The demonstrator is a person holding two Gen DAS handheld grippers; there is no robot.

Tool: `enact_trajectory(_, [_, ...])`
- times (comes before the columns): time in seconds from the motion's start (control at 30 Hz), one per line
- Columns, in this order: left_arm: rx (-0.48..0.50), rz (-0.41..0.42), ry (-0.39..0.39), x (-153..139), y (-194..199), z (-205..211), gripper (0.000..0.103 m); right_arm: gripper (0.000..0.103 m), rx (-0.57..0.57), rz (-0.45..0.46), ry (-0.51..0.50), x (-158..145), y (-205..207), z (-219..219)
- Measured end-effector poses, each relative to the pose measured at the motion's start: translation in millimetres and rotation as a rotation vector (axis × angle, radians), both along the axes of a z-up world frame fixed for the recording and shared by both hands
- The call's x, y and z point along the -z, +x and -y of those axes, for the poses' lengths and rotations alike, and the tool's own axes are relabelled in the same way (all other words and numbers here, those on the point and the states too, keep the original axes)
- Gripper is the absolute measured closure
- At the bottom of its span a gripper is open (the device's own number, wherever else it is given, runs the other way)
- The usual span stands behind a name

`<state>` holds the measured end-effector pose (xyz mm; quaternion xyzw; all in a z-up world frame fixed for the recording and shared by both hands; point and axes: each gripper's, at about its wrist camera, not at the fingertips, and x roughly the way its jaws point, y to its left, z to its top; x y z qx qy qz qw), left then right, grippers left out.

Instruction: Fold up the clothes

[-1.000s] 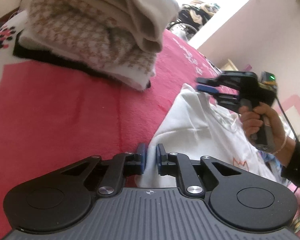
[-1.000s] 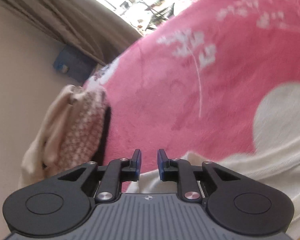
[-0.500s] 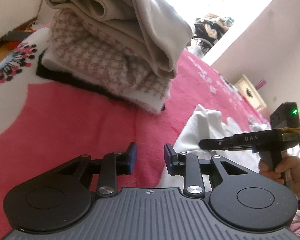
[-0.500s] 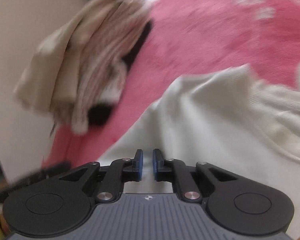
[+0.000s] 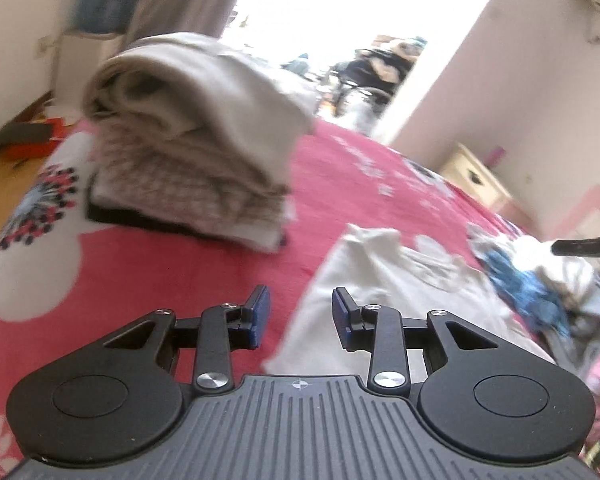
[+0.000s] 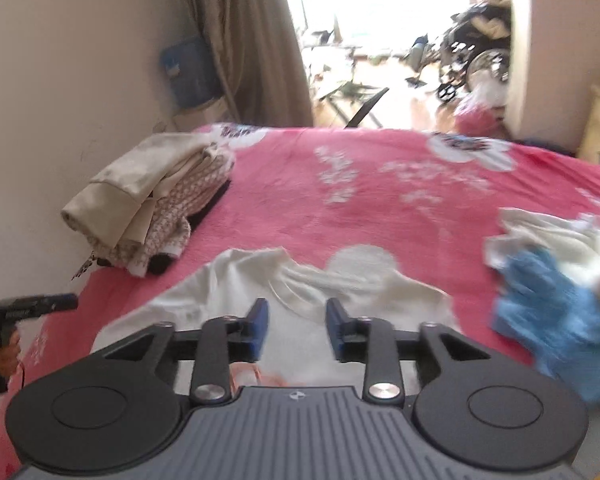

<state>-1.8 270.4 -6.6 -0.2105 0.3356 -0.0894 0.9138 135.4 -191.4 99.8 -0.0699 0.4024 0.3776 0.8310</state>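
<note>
A cream-white shirt [image 6: 300, 292] lies spread on the pink bed [image 6: 340, 208]; it also shows in the left wrist view [image 5: 380, 292]. My right gripper [image 6: 296, 320] is open and empty, raised above the shirt's middle. My left gripper [image 5: 300, 312] is open and empty, above the shirt's left edge. The left gripper's tip also shows at the far left of the right wrist view [image 6: 40, 304]. A stack of folded clothes [image 6: 152, 196] sits at the bed's left side, also in the left wrist view [image 5: 196, 136].
A heap of unfolded clothes, white and blue [image 6: 560, 280], lies on the right of the bed, also in the left wrist view [image 5: 540, 280]. A wall and curtain [image 6: 240, 40] stand behind the stack. A yellow cabinet [image 5: 476, 184] is beyond the bed.
Both grippers opened, let go of the white shirt and pulled back and up from it. The shirt now lies flat on the bed.
</note>
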Motion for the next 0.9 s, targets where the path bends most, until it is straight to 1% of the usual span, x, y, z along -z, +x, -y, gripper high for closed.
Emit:
enact_trajectory(0.03, [0.029,0.002,0.008,-2.9,-0.9,7.9,0.069,0.064,0.013,0.009,0.001,-3.5,-12.4,17.6])
enact_trajectory(0.1, [0.089,-0.001,0.034,-9.2,-4.8,23.5,0.069,0.064,0.049,0.006,-0.022,1.3,-40.2,43.6])
enact_trajectory(0.17, [0.164,-0.015,0.067,-9.4,-6.6,43.3,0.068,0.064,0.097,-0.004,-0.062,18.5,-60.7,62.8])
enact_trajectory(0.23, [0.238,-0.042,0.094,-6.7,-9.4,62.6,0.068,0.066,0.137,-0.046,-0.089,43.3,-75.8,75.2])
enact_trajectory(0.27, [0.278,-0.067,0.111,-2.7,-11.0,72.6,0.068,0.069,0.154,-0.069,-0.104,57.5,-79.1,76.4])
enact_trajectory(0.37, [0.352,-0.116,0.164,13.2,-18.6,97.4,0.068,0.074,0.205,-0.138,-0.147,100.0,-89.1,79.8])
enact_trajectory(0.47, [0.386,-0.14,0.22,30.0,-25.2,117.4,0.068,0.076,0.256,-0.208,-0.19,142.6,-99.0,83.3])
enact_trajectory(0.5, [0.393,-0.149,0.247,35.9,-26.4,123.8,0.068,0.076,0.269,-0.222,-0.205,155.1,-102.2,83.4])
enact_trajectory(0.53, [0.4,-0.156,0.274,41.7,-27.5,130.3,0.068,0.076,0.274,-0.216,-0.213,161.8,-104.5,82.5])
enact_trajectory(0.6, [0.41,-0.158,0.34,50.4,-29.6,142.7,0.068,0.076,0.283,-0.197,-0.195,162.3,-106.6,83.2])
enact_trajectory(0.63, [0.41,-0.15,0.363,50.7,-31.0,146.9,0.068,0.077,0.279,-0.183,-0.181,155.8,-108.1,83.1])
enact_trajectory(0.7, [0.409,-0.139,0.378,46.7,-30.9,151.9,0.068,0.077,0.26,-0.15,-0.15,142.8,-111.8,82.2])
enact_trajectory(0.77, [0.417,-0.121,0.36,39.7,-30.5,155.4,0.068,0.077,0.177,-0.105,-0.115,129.9,-119.6,75.5])
enact_trajectory(0.83, [0.444,-0.086,0.385,35.8,-30.5,164.9,0.068,0.077,0.067,-0.07,-0.107,125.1,-126.5,57.3])
enact_trajectory(0.9, [0.459,-0.07,0.412,36.9,-28.7,173.2,0.068,0.077,-0.031,-0.068,-0.113,130.0,-132.8,36.8])
